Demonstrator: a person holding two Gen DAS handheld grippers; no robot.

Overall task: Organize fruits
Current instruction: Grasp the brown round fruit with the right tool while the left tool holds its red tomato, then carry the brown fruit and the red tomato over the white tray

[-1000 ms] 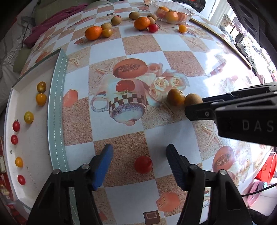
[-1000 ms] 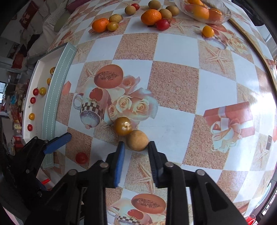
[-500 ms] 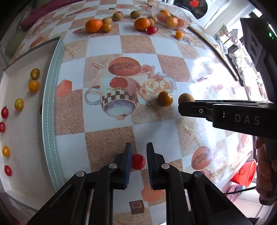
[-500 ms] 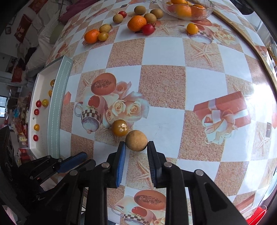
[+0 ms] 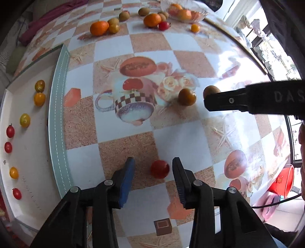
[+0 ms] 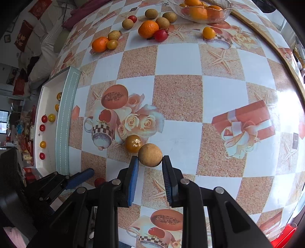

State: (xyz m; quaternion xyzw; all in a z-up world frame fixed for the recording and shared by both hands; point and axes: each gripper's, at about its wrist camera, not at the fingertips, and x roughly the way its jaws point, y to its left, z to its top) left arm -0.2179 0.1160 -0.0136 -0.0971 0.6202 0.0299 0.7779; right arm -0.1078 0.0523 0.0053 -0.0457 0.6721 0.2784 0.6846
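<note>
Pointing down at the table [image 5: 183,43], the left gripper [image 5: 152,168] has a small red tomato [image 5: 159,169] sitting between its two fingers. Its jaws are opening, and neither pad touches the tomato, which rests on a brown square of the checked cloth, nearer the right finger.

The right gripper [image 6: 149,162] has its jaws nearly closed, and its fingertips pinch a round brown fruit [image 6: 150,155]. Just beside that fruit, touching it or almost, sits a dark yellow tomato [image 6: 133,143].

A white tray [image 5: 57,106] lies at the left with red and yellow tomatoes in rows. Far off, oranges sit in a glass bowl [image 6: 226,8].
</note>
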